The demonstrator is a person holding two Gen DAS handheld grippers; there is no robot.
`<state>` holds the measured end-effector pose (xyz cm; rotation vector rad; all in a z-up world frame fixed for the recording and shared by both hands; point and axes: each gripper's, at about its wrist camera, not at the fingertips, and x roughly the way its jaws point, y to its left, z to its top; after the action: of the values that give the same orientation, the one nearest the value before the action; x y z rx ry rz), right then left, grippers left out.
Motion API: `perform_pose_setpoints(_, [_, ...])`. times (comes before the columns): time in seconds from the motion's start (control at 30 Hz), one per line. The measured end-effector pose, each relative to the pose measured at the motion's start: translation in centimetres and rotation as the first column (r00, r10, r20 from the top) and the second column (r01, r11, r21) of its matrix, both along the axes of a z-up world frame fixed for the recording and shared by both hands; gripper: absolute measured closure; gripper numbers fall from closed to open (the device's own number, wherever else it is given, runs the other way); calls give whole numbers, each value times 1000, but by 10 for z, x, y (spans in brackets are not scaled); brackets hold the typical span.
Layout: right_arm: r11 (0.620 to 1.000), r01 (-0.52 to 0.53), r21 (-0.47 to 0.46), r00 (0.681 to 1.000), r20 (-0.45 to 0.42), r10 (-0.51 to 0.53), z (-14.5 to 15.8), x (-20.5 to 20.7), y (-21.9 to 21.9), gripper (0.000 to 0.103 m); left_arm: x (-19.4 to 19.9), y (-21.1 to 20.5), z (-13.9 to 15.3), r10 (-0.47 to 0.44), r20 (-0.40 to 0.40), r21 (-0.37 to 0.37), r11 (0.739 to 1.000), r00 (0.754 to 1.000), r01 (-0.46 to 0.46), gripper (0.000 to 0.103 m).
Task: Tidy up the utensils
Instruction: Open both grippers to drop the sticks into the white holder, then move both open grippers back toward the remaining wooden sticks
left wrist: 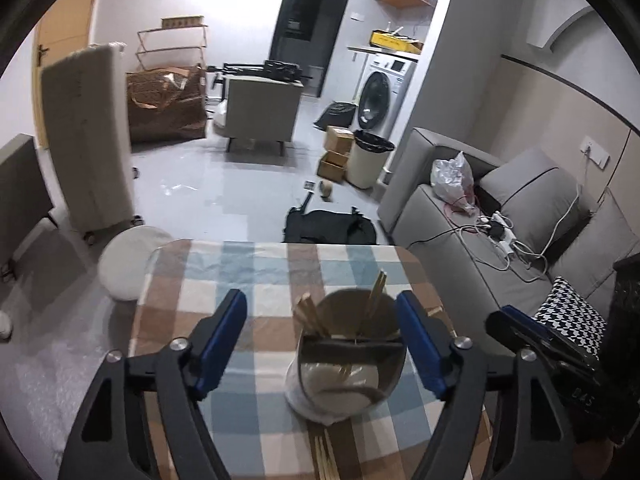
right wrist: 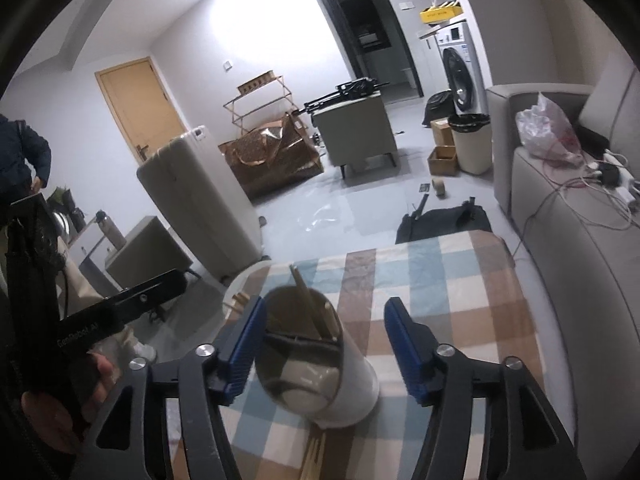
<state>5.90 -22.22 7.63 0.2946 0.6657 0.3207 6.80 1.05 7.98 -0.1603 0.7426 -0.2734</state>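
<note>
Left gripper (left wrist: 322,344) released, blue pads spread with nothing between them; the white utensil holder (left wrist: 344,368) stands upright on the checked tablecloth (left wrist: 240,272) just ahead, nearer the right-hand pad, chopsticks (left wrist: 376,292) leaning out of its mouth. More loose chopsticks (left wrist: 326,456) lie flat on the cloth under the fingers, long axis running toward the holder's base. Right gripper (right wrist: 324,344) likewise open and empty, the holder sitting toward its left pad; both hands seem about equally near.
</note>
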Motion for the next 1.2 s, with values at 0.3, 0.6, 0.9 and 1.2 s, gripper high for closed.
perform_pose_setpoints(0.3, [1000, 4, -8, 998, 64, -3, 25, -62, 1, 12, -60, -4, 9, 83, 51, 65, 994, 995, -86, 16])
perform_pose_setpoints(0.6, [1000, -7, -28, 991, 131, 10, 27, -109, 6, 2, -80, 0, 2, 161, 107, 108, 979, 981, -172, 6])
perform_pose_setpoints(0.9, [997, -27, -74, 996, 82, 33, -9, -115, 16, 0, -86, 9, -32, 188, 104, 123, 972, 977, -200, 2])
perform_pose_setpoints(1.2, [990, -58, -132, 998, 5, 59, -41, -112, 26, 0, -85, 13, -54, 193, 75, 138, 970, 978, -202, 2])
